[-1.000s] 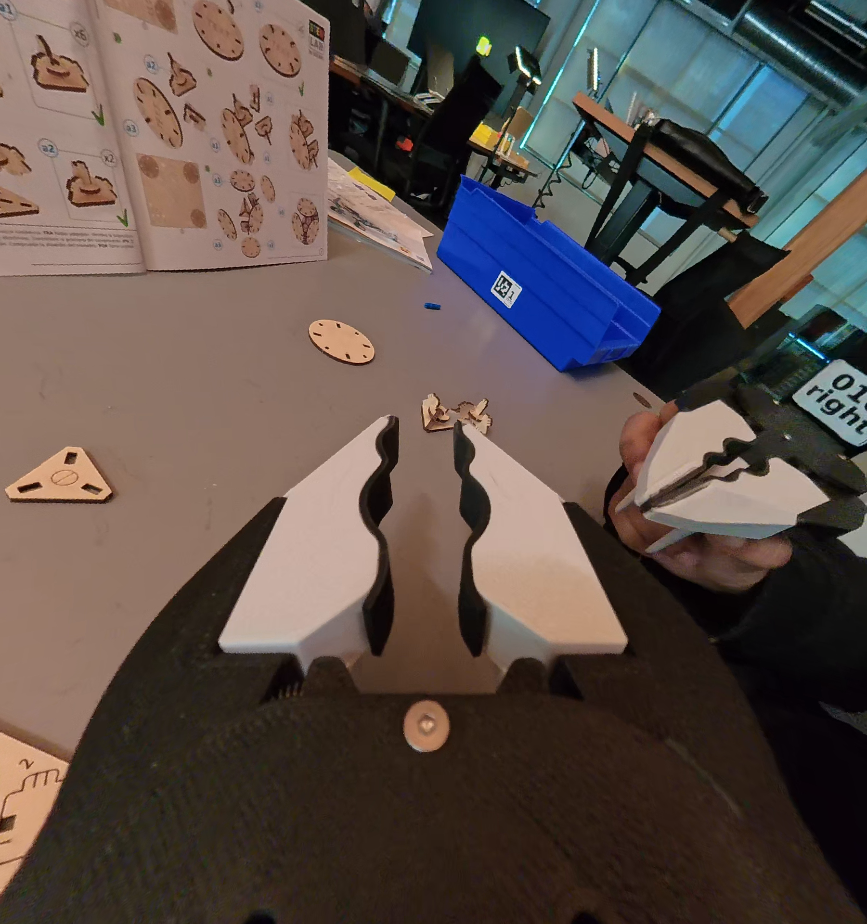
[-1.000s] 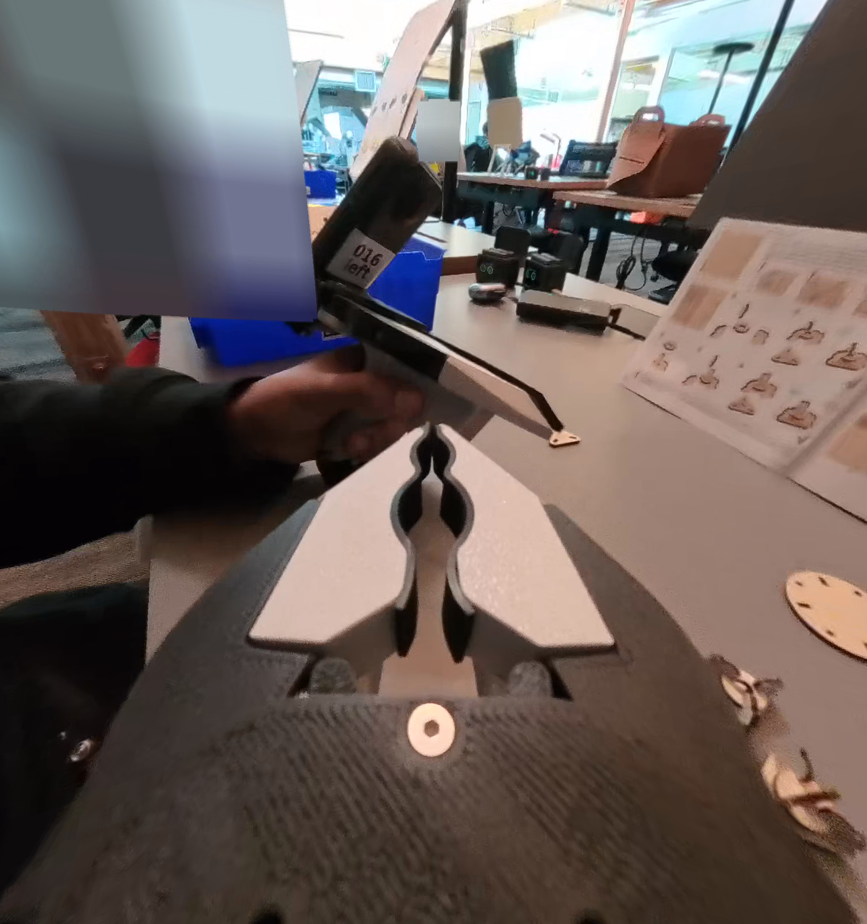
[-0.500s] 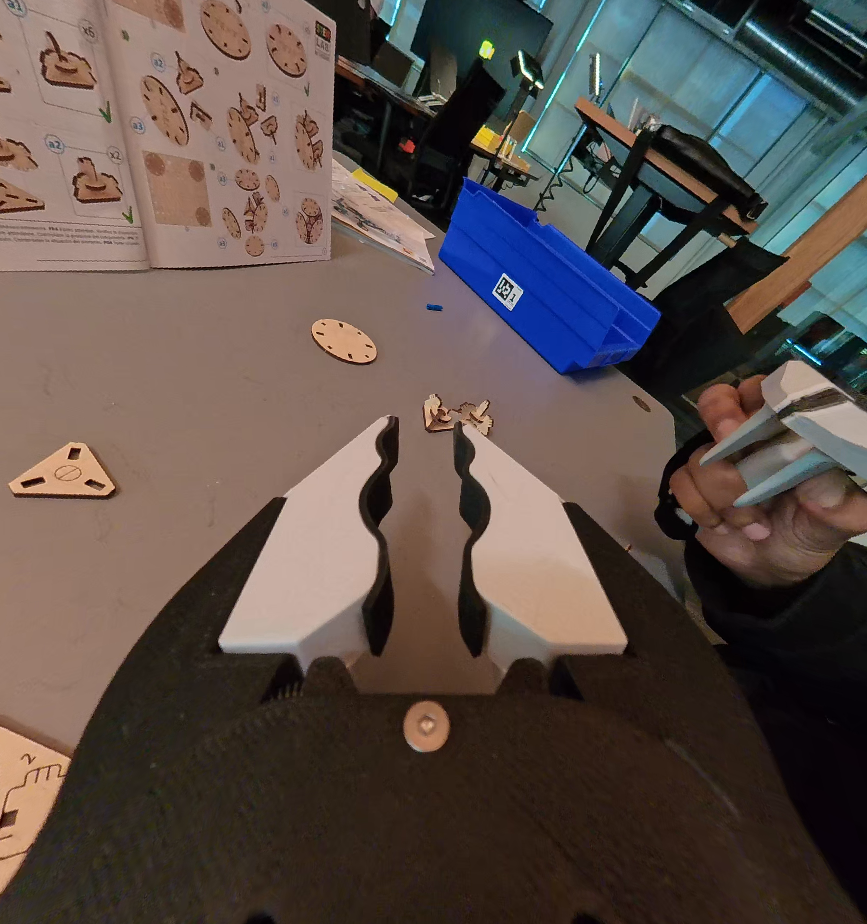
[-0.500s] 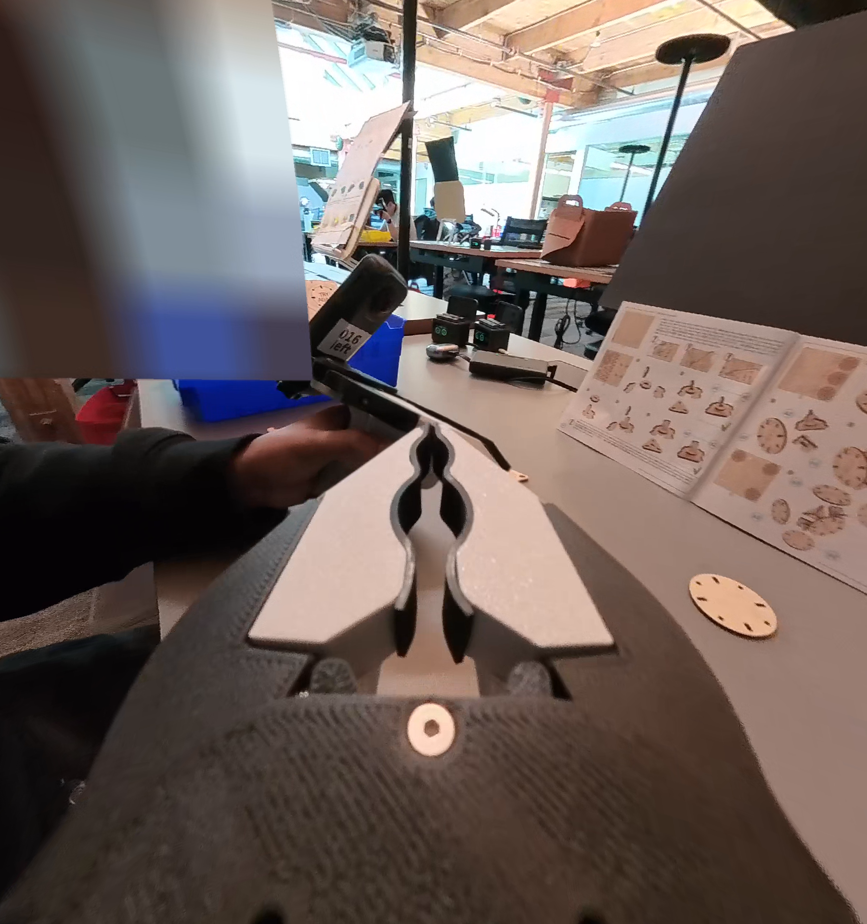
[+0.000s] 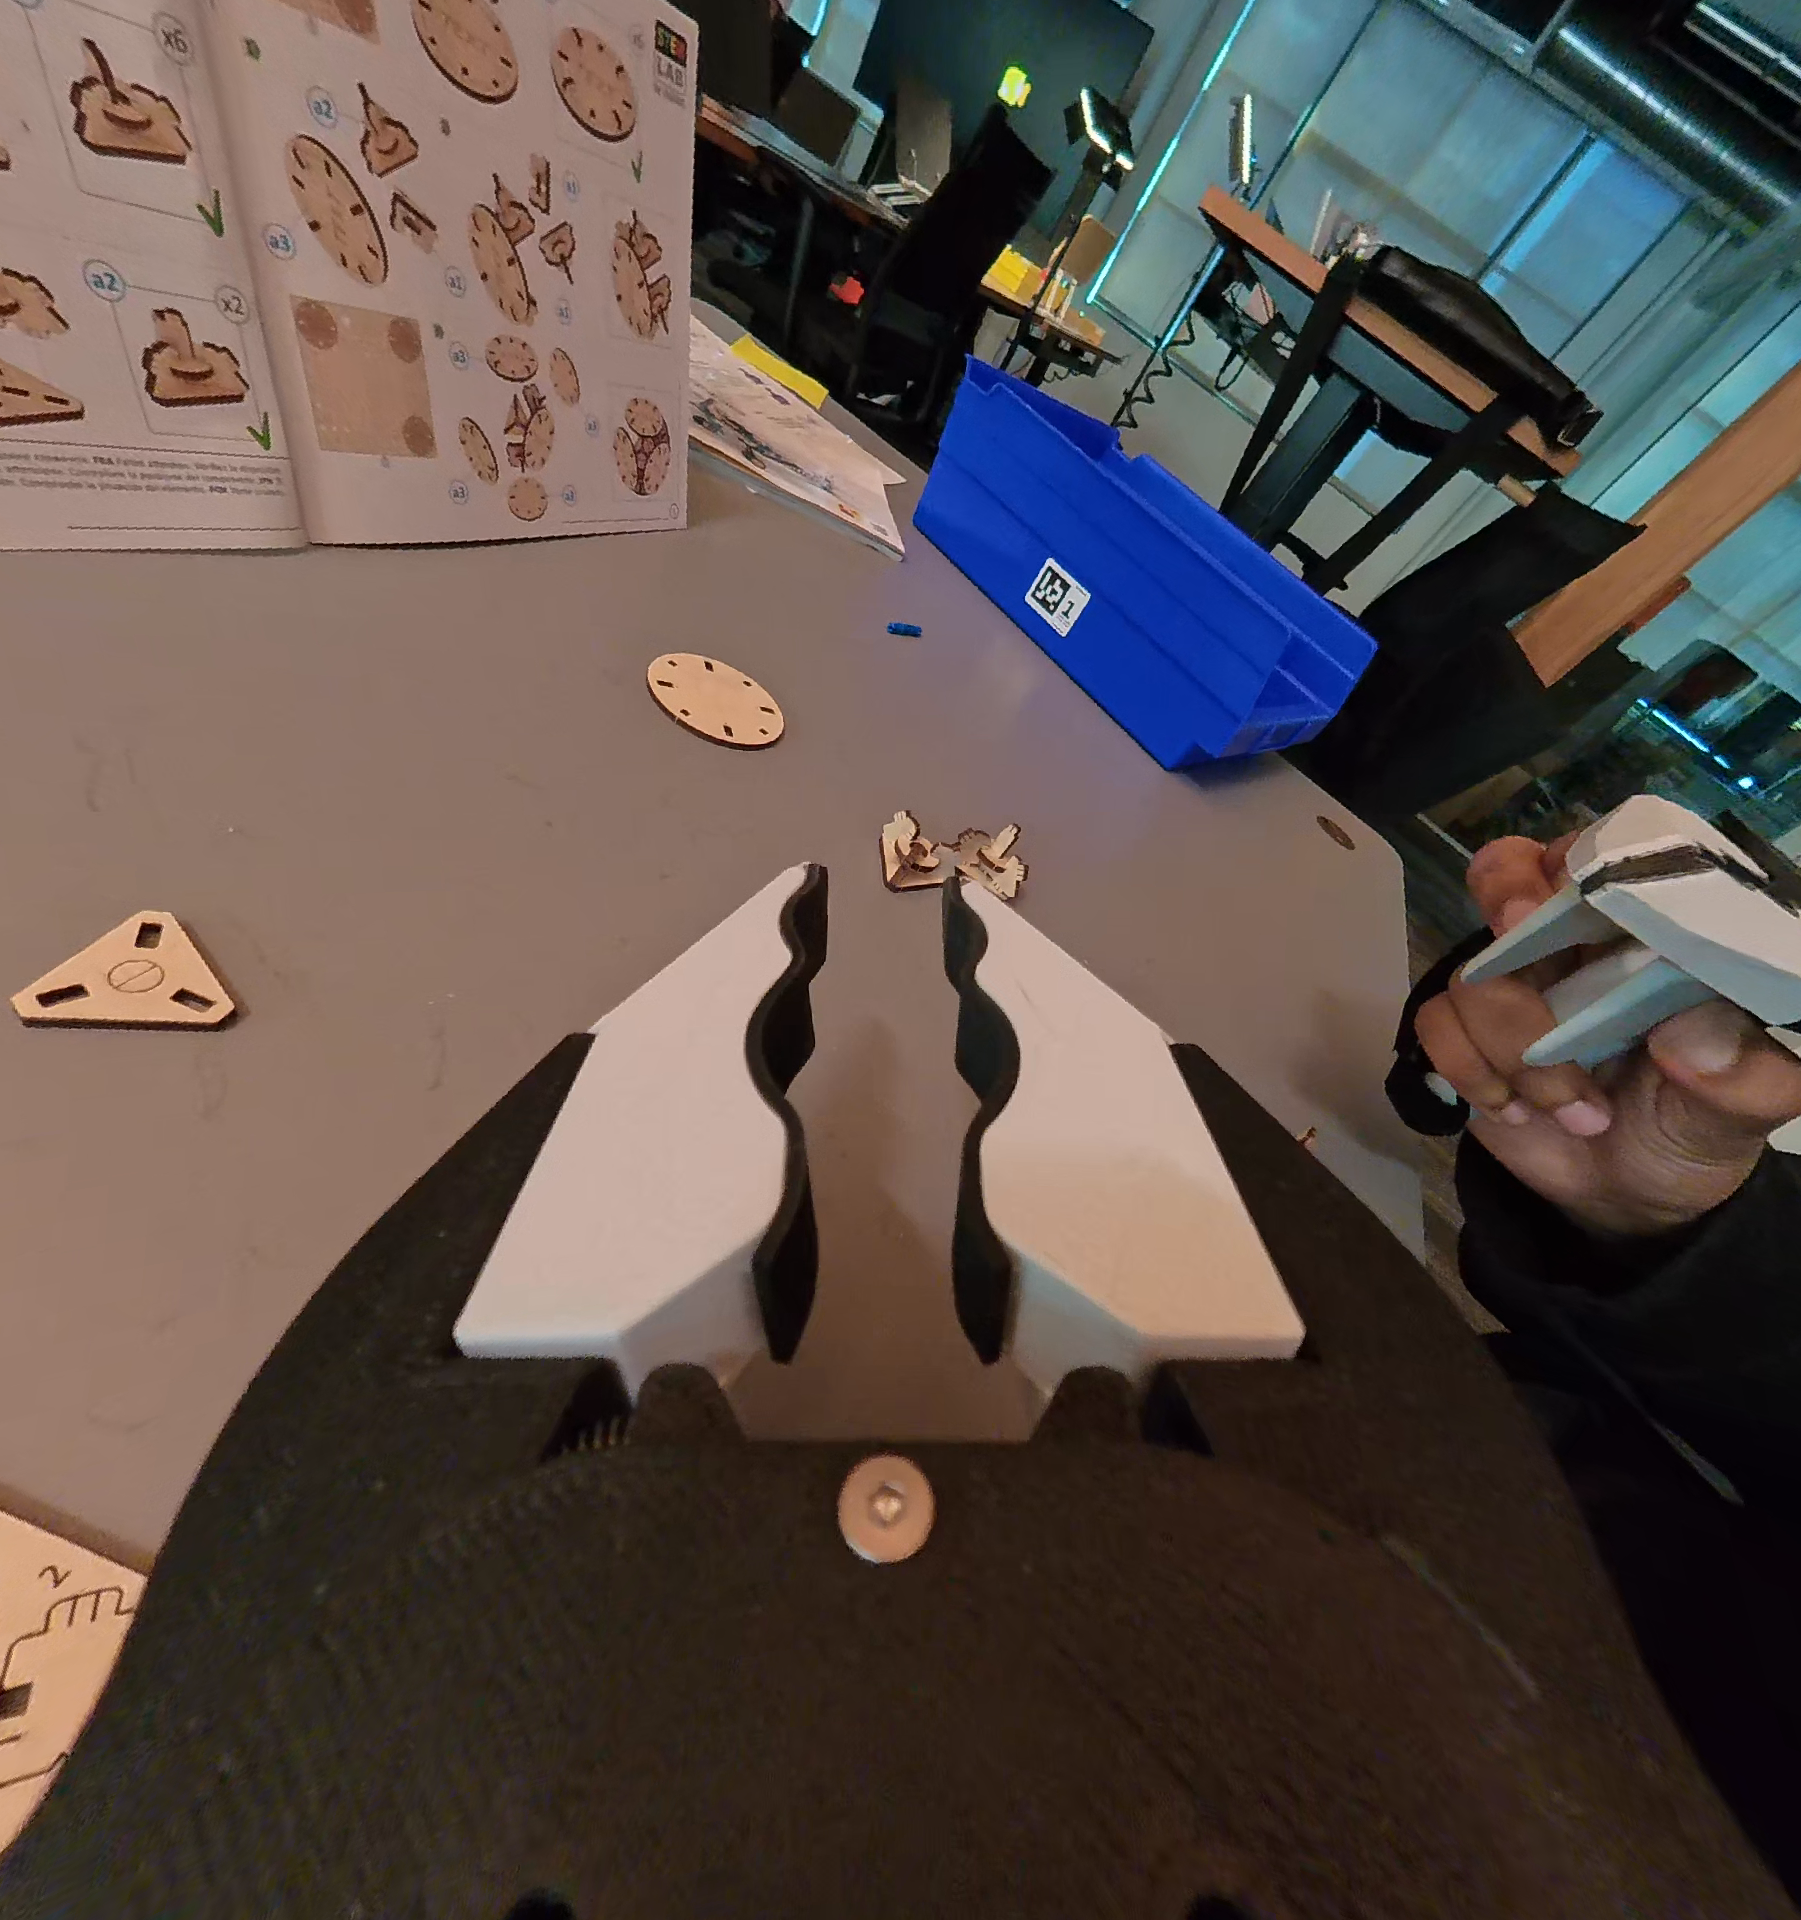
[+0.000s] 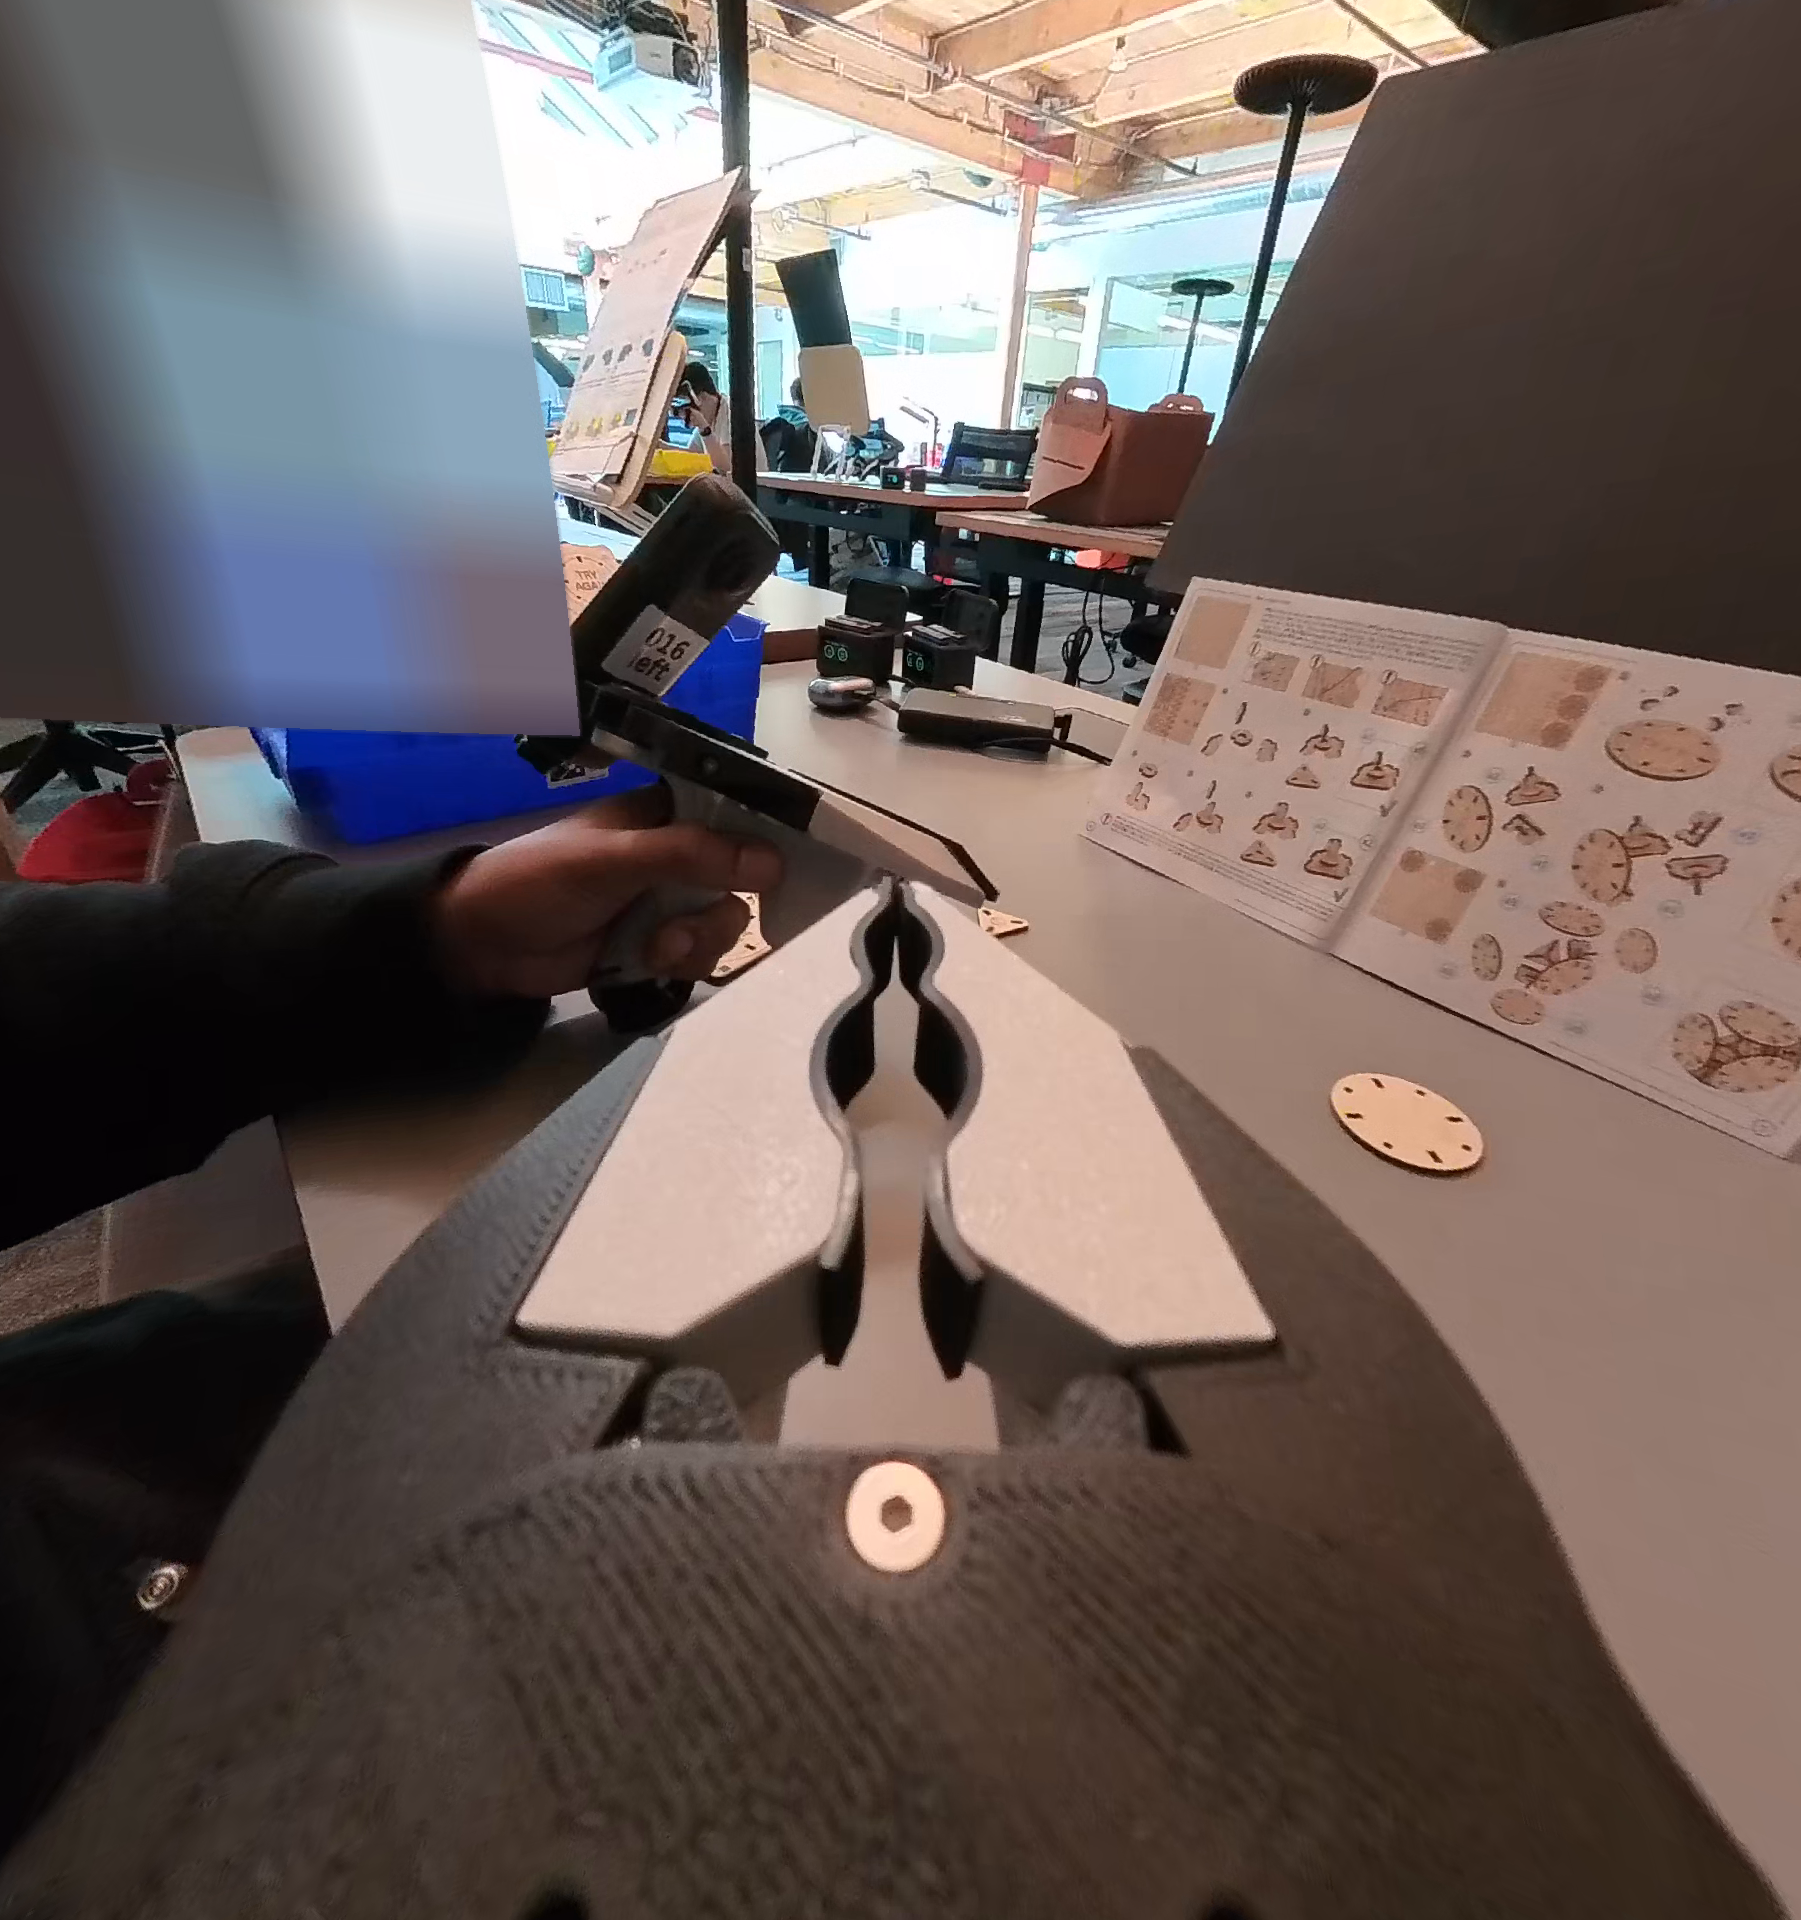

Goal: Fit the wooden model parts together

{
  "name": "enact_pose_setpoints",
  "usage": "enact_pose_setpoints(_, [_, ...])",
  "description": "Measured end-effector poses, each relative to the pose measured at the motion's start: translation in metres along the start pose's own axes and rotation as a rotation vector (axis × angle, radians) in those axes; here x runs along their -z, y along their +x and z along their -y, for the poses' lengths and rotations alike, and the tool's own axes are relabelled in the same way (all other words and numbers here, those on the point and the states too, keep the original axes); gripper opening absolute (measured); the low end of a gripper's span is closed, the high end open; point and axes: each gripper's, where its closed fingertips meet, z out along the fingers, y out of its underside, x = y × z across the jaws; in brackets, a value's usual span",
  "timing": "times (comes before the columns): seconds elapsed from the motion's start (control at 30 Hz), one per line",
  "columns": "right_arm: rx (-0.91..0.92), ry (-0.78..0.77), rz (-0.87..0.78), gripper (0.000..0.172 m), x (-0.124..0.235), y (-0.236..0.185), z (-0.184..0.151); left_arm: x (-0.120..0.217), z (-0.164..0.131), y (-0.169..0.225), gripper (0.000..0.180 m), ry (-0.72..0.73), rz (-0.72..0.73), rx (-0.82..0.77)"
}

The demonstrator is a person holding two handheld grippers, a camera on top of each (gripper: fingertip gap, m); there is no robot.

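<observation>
The left gripper (image 5: 883,888) hangs low over the grey worktop (image 5: 408,790) with its fingers (image 5: 688,1091) a narrow way apart and only bare worktop showing between them. Just beyond its right fingertip lie two small wooden assemblies (image 5: 950,854), side by side; the tip covers the near edge of the right one, so whether it touches cannot be made out. Farther off sits a round wooden disc (image 5: 714,699) with slots, and to the left a flat wooden triangle (image 5: 125,977). An open instruction booklet (image 5: 335,260) stands at the far left, cut off by the frame's top and left edges. A blue bin (image 5: 1135,582) lies at the far right, with a tiny blue bit (image 5: 903,629) on the worktop beside it. At the near left corner a wooden sheet (image 5: 34,1683) is mostly hidden by the gripper body. The right gripper (image 6: 894,902) is held off the worktop's edge, its fingers (image 6: 1041,1132) closed tip to tip on nothing; in the left wrist view it is cut off at the right edge, with a hand (image 5: 1592,1112) wrapped around it. From the right wrist view the left gripper's tips are seen side-on, so their gap is hidden there, and the right gripper's own body covers the small assemblies.
</observation>
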Motion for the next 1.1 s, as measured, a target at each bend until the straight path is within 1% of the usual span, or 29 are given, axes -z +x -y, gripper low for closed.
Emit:
enact_pose_setpoints(0.17, [0.019,0.008,-0.022,0.000,-0.007,0.002,-0.001,0.000,0.000,0.000,0.021,0.001,0.001,0.002])
enact_pose_setpoints(0.27, [0.020,-0.006,-0.006,0.000,-0.014,-0.002,-0.004,0.000,0.000,0.000,0.021,0.000,-0.001,0.003])
enact_pose_setpoints(0.37, [-0.005,0.053,-0.072,0.000,-0.015,0.009,0.003,0.000,0.000,0.000,0.021,-0.002,-0.002,0.003])
enact_pose_setpoints(0.4, [-0.031,0.047,-0.072,0.000,-0.017,0.010,0.003,0.000,0.000,0.000,0.021,-0.002,-0.002,0.003])
enact_pose_setpoints(0.5, [-0.130,0.053,-0.059,0.000,-0.021,0.013,0.002,0.000,0.000,0.000,0.021,-0.002,-0.003,0.005])
enact_pose_setpoints(0.57, [-0.163,0.064,-0.054,0.000,-0.023,0.014,0.001,0.000,-0.001,0.000,0.021,-0.003,-0.003,0.006])
enact_pose_setpoints(0.8, [-0.145,0.065,-0.001,0.000,-0.028,0.003,-0.001,0.000,-0.001,0.000,0.021,-0.005,-0.004,0.007])
enact_pose_setpoints(0.93, [-0.169,0.057,0.053,0.000,-0.031,-0.004,-0.005,0.000,-0.001,0.000,0.021,-0.004,-0.004,0.009])
enact_pose_setpoints(1.03, [-0.175,0.075,0.059,0.000,-0.033,-0.006,-0.002,0.000,-0.001,0.000,0.021,-0.004,-0.004,0.009])
enact_pose_setpoints(1.1, [-0.142,0.089,0.055,0.000,-0.034,-0.008,0.004,0.000,-0.001,0.000,0.021,-0.004,-0.005,0.009])
